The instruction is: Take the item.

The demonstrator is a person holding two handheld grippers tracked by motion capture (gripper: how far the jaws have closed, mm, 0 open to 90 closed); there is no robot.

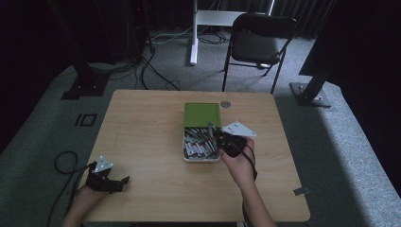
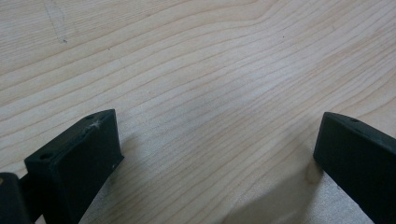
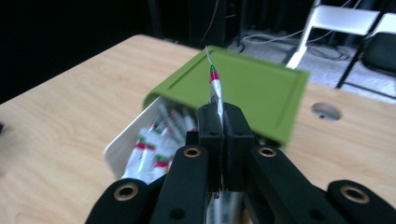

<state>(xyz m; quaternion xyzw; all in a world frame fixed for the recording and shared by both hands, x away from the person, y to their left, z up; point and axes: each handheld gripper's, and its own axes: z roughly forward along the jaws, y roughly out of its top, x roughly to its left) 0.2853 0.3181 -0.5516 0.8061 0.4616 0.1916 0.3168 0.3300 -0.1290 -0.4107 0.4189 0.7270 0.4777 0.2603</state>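
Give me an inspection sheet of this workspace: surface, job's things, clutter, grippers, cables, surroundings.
Surface: wooden table, round hole near the far edge.
Job's things: white box of sachets, green lid slid back; one sachet clamped upright.
Clutter: nothing seen.
Grippers: right gripper shut on the sachet above the box; left gripper open over bare wood.
Cables: left gripper's cable loops off the table edge.
Surroundings: folding chair, grey carpet, dark stands.

Grey carpet floor point(image 1: 142, 71), black folding chair point(image 1: 257, 42) behind wooden table point(image 1: 142, 142) — dark curtains, dim light
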